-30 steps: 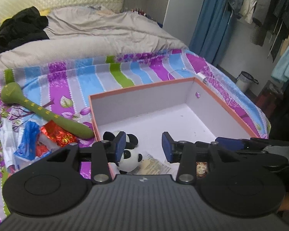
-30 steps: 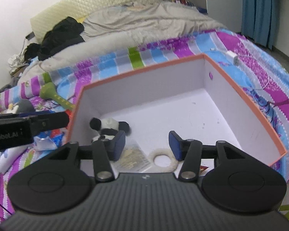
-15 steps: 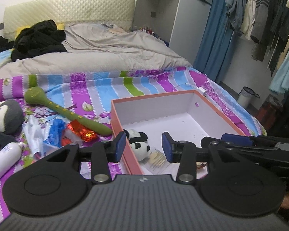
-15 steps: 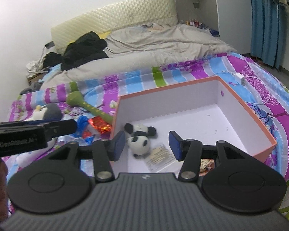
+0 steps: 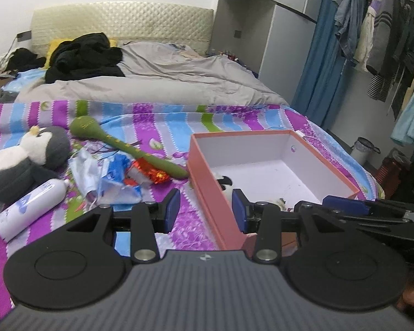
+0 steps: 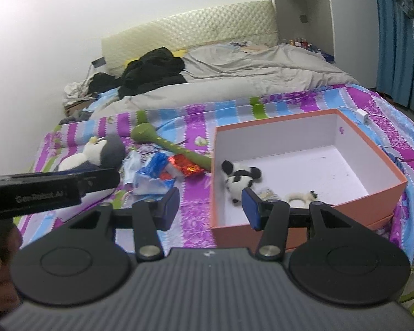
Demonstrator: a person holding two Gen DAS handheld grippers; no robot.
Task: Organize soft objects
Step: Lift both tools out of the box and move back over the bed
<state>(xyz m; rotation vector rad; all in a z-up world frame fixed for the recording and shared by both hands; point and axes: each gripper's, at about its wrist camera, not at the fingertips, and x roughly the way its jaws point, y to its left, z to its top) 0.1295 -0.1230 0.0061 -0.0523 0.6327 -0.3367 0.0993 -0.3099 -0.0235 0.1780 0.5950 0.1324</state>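
Step in hand: you are between picks, as I judge it. The panda plush already lies in the orange box, against its left wall, and neither tool carries anything.

Left gripper: jaws part-open and empty. It hangs above the near left corner of the box, one pad over the striped bedspread, the other over the box interior.

Right gripper: jaws likewise part-open, nothing between them. It straddles the same left wall of the box from the near side.

Next soft thing: the penguin plush looks like your most obvious target. It lies on the bedspread well to the left of the box, beyond the white bottle.

Relative to the tools: the penguin is well apart from both grippers, up and to the left in both views; your left gripper is the nearer one.

Also loose: the green plush stick lies slanted, its thin end near the box's left wall, with crumpled wrappers in front of it.

What the next move calls for: swing the left gripper leftward over the wrappers and bottle, open wider for the penguin's bulky body, and come down on it from above.

Caution: the wrappers lie just beside the penguin; I expect a low approach could snag them.
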